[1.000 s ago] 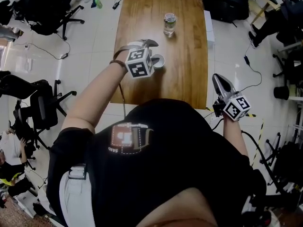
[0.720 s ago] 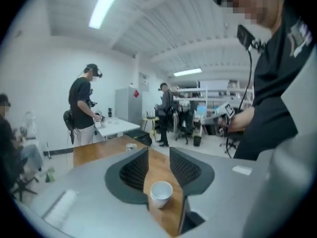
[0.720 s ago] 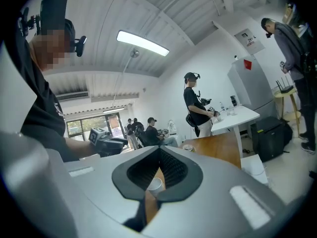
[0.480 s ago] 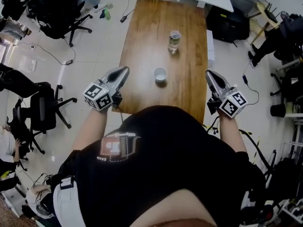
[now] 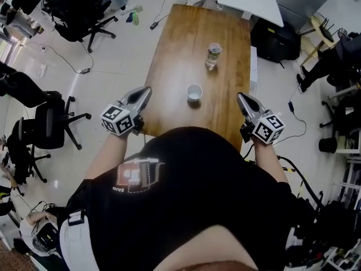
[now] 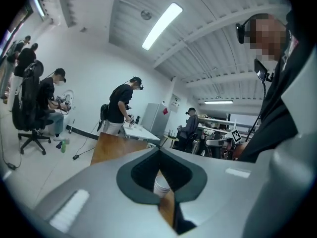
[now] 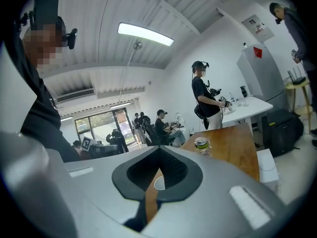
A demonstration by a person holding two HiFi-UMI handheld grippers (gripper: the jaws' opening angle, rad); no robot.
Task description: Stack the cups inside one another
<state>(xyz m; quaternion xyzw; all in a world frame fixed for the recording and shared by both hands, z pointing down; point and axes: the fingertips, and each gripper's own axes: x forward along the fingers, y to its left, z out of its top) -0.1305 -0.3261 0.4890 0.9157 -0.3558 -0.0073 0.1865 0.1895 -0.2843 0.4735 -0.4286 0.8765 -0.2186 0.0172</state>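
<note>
White cup [image 5: 194,92] upright mid-frame on wooden table [image 5: 175,61] | left gripper [image 5: 145,90]: jaws just closed, empty | right gripper [image 5: 241,96]: jaws together, empty

A small white paper cup [image 5: 194,91] is standing upright, mouth open to the ceiling, on the long brown wooden table [image 5: 175,66]. It is sitting about midway across the tabletop, toward the near end, with nothing touching it. In the left gripper view the cup [image 6: 161,185] is tapering toward its base. It may be several cups nested together, but the views are too small to tell.
</note>
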